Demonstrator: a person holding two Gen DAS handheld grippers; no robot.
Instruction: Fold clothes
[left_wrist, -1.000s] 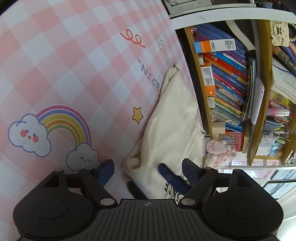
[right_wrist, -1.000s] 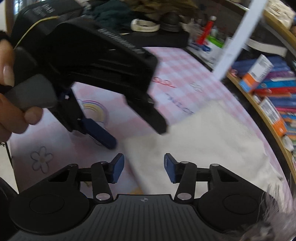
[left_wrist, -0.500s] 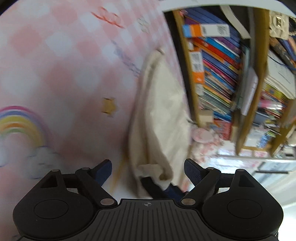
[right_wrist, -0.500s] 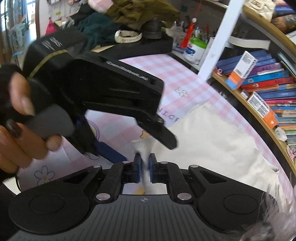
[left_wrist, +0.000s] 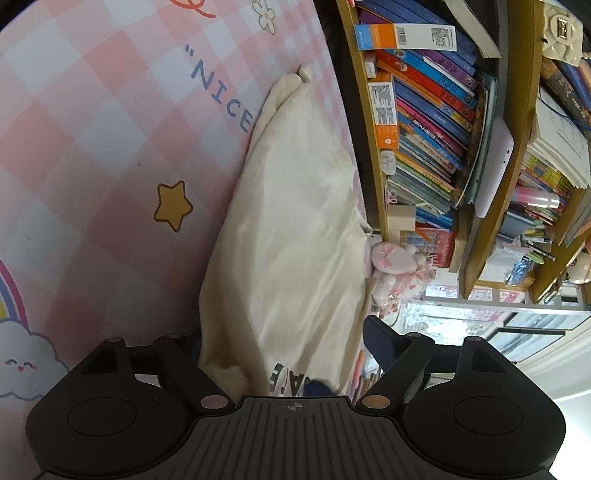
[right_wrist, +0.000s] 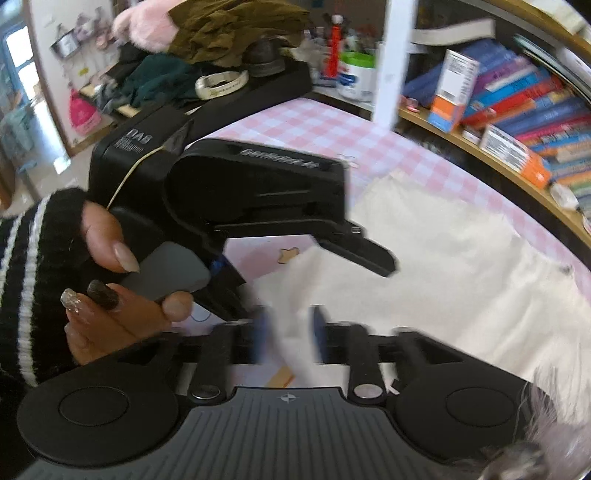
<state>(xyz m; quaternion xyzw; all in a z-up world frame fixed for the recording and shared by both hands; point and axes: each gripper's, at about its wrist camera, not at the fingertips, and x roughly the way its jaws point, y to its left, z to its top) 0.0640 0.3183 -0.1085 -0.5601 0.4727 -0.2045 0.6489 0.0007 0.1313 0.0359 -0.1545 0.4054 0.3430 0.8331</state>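
A cream garment (left_wrist: 295, 236) with dark lettering lies folded over on the pink checked mat (left_wrist: 92, 147), along the edge by the bookshelf. My left gripper (left_wrist: 284, 343) is open, its fingers either side of the garment's near end. In the right wrist view the garment (right_wrist: 443, 266) spreads to the right. My right gripper (right_wrist: 288, 332) is open, with a fold of the cream cloth lying between its blue pads (right_wrist: 319, 328). The left gripper's black body (right_wrist: 255, 192) and the hand holding it fill the left of that view.
A bookshelf (left_wrist: 424, 122) packed with books stands right beside the mat's edge. A pink plush toy (left_wrist: 395, 258) sits at its foot. A black stand with piled clothes (right_wrist: 221, 44) is at the far end of the mat.
My right gripper shut on the garment's edge, lifted it over, and has now opened, leaving cloth between the pads. The garment is folded narrower. My left gripper stayed open.
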